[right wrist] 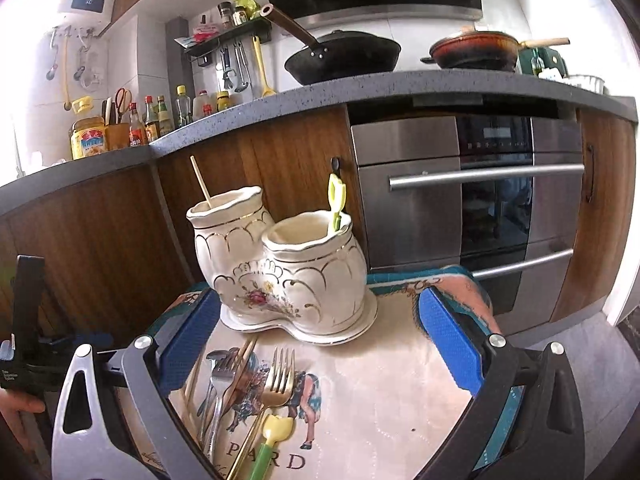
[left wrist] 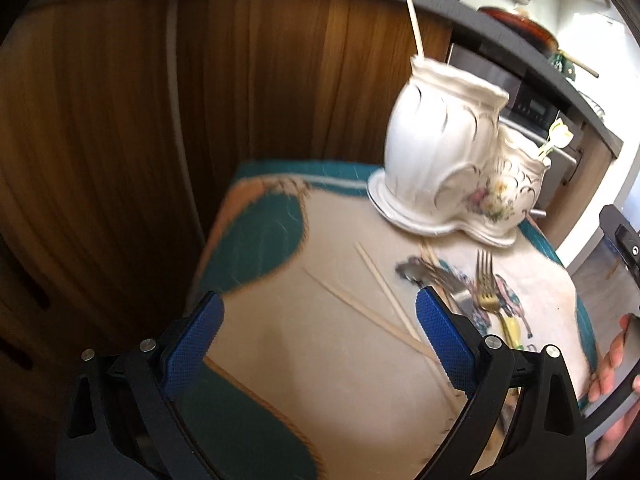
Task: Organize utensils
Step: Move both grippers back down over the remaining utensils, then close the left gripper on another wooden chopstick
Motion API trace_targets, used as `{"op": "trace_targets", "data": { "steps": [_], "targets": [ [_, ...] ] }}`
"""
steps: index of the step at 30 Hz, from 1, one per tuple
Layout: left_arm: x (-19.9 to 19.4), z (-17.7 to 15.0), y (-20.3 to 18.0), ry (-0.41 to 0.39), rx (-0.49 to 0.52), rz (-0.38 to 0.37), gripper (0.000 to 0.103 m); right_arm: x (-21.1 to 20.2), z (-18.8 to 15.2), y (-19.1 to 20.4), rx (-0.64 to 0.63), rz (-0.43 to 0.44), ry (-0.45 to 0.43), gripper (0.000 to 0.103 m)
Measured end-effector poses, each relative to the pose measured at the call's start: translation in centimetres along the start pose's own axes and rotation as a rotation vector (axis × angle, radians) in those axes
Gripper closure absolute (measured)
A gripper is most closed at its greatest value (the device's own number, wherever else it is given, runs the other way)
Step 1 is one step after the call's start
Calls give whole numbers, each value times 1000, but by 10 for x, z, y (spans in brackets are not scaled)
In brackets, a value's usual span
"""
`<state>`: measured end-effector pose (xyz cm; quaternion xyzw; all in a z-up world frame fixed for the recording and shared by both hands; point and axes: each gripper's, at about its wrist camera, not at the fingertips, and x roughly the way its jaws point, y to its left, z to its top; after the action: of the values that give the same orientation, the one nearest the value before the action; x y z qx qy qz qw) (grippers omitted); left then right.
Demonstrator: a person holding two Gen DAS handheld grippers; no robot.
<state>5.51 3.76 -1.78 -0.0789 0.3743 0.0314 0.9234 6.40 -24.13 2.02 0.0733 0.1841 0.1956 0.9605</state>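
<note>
Both claws, left point(left wrist: 320, 344) and right point(right wrist: 316, 344), gape empty. The chopsticks point(left wrist: 384, 284) look light, stiff and thin, flat on the surface point(left wrist: 320, 240); I'd pinch them mid-length. The forks point(right wrist: 276, 380) look slick.

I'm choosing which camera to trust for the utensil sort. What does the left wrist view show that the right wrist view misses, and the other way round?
Only the left wrist view: two loose chopsticks crossing on the mat, clear of the forks.

Only the right wrist view: the oven, the pans on the counter, and the yellow-green utensil in full beside the gold fork.

Both: the white double holder with one chopstick standing in it, the forks, and open, empty tongs.
</note>
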Motion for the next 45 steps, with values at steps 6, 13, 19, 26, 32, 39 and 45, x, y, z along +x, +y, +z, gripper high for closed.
{"op": "trace_targets", "data": {
  "steps": [6, 13, 19, 26, 32, 39, 45],
  "targets": [
    [24, -4, -16, 108, -20, 50, 24, -1, 0, -7, 13, 10, 2, 4],
    [34, -6, -24, 126, 54, 102, 56, -7, 2, -15, 30, 37, -6, 4],
    [38, 4, -20, 163, 159, 54, 85, -10, 4, -16, 42, 45, -16, 4],
    [40, 13, -20, 191, 214, -2, 97, -9, 3, -11, 22, 49, -9, 4],
    [26, -2, -27, 230, 260, -23, 82, -4, 1, -9, 0, 45, 12, 4],
    [12, -21, -20, 213, 265, -52, 72, 0, -4, -2, -29, 40, 44, 4],
    [14, -23, -13, 155, 270, -18, 96, 9, -9, 6, -49, 47, 102, 4]
  ]
}}
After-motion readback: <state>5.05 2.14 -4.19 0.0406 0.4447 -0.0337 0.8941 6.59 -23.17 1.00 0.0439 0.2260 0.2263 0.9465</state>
